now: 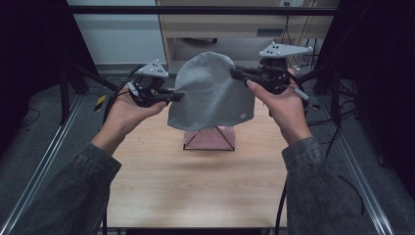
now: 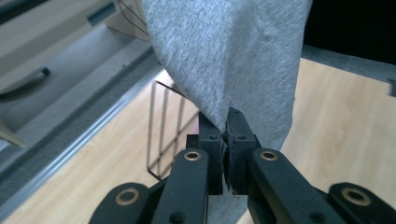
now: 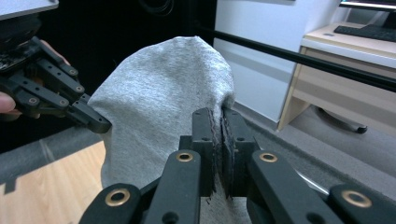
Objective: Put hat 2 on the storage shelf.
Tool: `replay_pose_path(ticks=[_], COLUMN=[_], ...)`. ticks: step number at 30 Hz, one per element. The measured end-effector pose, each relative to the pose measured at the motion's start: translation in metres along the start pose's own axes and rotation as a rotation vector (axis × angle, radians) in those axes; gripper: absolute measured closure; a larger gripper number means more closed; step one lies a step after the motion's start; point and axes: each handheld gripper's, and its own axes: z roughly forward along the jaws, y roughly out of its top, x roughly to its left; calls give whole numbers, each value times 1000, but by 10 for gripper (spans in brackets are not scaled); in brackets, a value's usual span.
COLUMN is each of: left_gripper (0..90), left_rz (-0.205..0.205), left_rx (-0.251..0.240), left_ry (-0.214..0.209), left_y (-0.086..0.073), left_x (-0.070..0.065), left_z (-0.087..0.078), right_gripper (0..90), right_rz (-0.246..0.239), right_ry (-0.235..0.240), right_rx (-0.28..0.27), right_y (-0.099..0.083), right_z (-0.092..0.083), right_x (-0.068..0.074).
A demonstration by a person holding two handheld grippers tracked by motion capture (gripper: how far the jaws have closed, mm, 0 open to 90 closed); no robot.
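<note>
1. while both grippers hold the grey cloth (image 1: pixel 210 93) in the air, we judge the lift to be done: the cloth hangs clear above the tabletop (image 1: pixel 195 181), over the pink wire-framed stand (image 1: pixel 209 138).
2. the left gripper (image 1: pixel 177 96) has its jaws clenched on the left edge of the cloth; in the left gripper view the fabric (image 2: pixel 229 60) is pinched between the two pads and drapes upward from them.
3. the right gripper (image 1: pixel 235 73) has its jaws clenched on the right edge, near the top; in the right gripper view the fabric (image 3: pixel 159 107) runs into the closed jaws, and the left gripper (image 3: pixel 100 125) grips the opposite edge.
4. we judge what is left: spreading or folding the cloth, or setting it on the stand. we cannot tell which is intended.
5. the tabletop is pale wood, bare apart from the stand.
6. around it we see grey carpet (image 1: pixel 44 117), metal rails (image 1: pixel 362 181), a black crossbar (image 1: pixel 205 10), loose cables and a light wooden desk (image 1: pixel 235 22) behind.
</note>
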Motion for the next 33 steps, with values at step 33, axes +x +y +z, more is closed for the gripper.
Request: replay_pose_path(ticks=[33], left_gripper=[874], left_rz=[-50], left_rx=[-56], left_ry=[153], left_y=[7], left_x=[52], left_z=[74], right_gripper=[854], right_rz=[65], right_ry=[-109], right_rx=[-11], right_y=[-30], right_z=[60], right_x=[-69])
